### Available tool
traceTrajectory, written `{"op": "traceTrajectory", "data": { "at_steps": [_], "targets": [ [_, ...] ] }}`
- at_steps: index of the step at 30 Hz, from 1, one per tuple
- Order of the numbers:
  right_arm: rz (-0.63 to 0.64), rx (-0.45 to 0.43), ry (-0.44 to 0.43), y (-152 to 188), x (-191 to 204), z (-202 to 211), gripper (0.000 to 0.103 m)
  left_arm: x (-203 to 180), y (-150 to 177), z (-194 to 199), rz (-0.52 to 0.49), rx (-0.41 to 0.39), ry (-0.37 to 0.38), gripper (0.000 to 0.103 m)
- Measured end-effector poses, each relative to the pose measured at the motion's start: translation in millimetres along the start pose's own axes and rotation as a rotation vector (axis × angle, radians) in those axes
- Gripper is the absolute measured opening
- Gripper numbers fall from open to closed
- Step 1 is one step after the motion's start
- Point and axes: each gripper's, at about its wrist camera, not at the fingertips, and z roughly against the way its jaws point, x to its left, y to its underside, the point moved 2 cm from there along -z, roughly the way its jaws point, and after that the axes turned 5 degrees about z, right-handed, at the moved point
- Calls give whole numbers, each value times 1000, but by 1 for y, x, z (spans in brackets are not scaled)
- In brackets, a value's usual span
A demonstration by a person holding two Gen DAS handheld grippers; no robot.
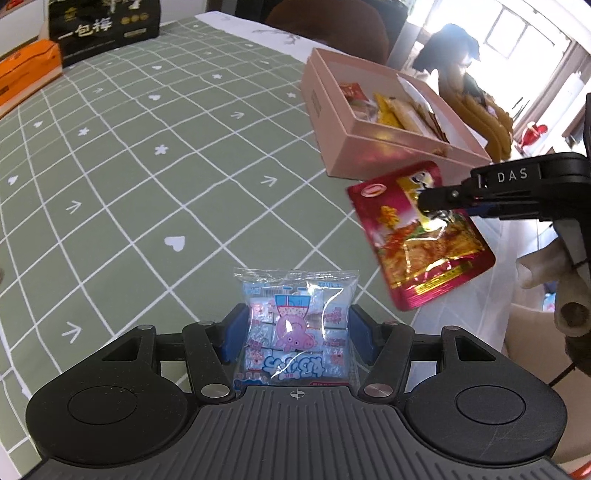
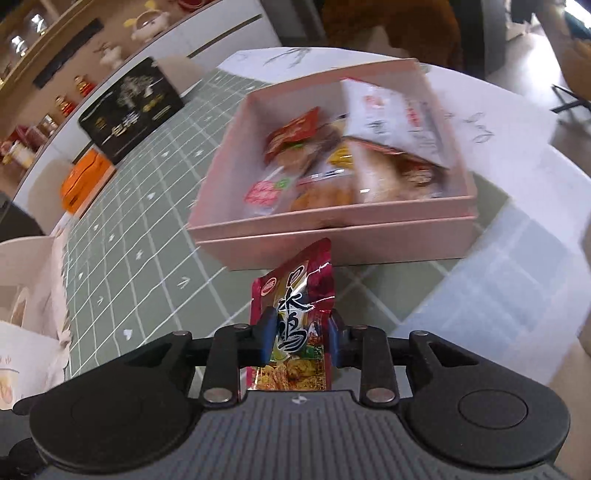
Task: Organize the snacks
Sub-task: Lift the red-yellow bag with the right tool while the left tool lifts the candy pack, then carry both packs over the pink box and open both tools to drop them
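My left gripper [image 1: 293,334] is shut on a clear blue candy bag with a pink pig [image 1: 295,325] and holds it over the green checked tablecloth [image 1: 147,184]. My right gripper [image 2: 297,338] is shut on a red foil snack packet [image 2: 293,314]. The packet also shows in the left wrist view [image 1: 417,236], held in the air by the right gripper [image 1: 428,205] just in front of the pink box [image 1: 343,147]. The pink box [image 2: 332,236] is open and holds several snack packets; it lies straight ahead of my right gripper.
A black gift box [image 1: 105,29] and an orange box [image 1: 26,70] stand at the far edge of the table; both also show in the right wrist view, the black box [image 2: 129,110] and the orange box [image 2: 85,181]. A white cloth [image 2: 517,147] covers the table beyond the green one. Chairs stand behind.
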Motion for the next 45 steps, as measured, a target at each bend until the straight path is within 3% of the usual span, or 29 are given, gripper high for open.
{"op": "traceTrajectory", "data": {
  "at_steps": [7,14,18,23,26,28,30,33,35,39,40,44,45],
  "targets": [
    [27,-48,-44,1,20,35,9,-6,-6,-1,-6,-4,10,64],
    [38,-131,-30,-18,22,84,7,-19,-29,5,-20,-45,68,64],
    [36,-175,-30,-40,23,111,7,-38,-79,33,-55,-161,153,64],
    [104,-304,-2,-100,39,154,2,-69,-166,63,-132,-321,202,65],
    [140,-362,58,-141,45,161,6,-76,-203,31,-75,-324,282,66],
    [121,-344,72,-160,39,147,15,-82,-215,-20,-100,-225,260,65],
    [100,-336,137,-168,26,127,22,-82,-215,-53,-114,-188,210,62],
    [74,-307,207,-151,4,103,22,-72,-207,-66,-88,-167,237,62],
    [68,-288,212,-128,-9,91,22,-64,-203,-65,-79,-171,242,62],
    [141,-224,333,-86,-13,63,22,-38,-177,-42,-48,-221,240,62],
    [152,-211,334,-76,-9,59,25,-33,-168,-33,-44,-230,220,62],
    [63,-205,267,-36,3,43,58,-14,-108,-14,-93,-217,109,62],
    [27,-212,252,-23,8,37,59,-8,-92,-10,-102,-214,84,62]
  ]
}}
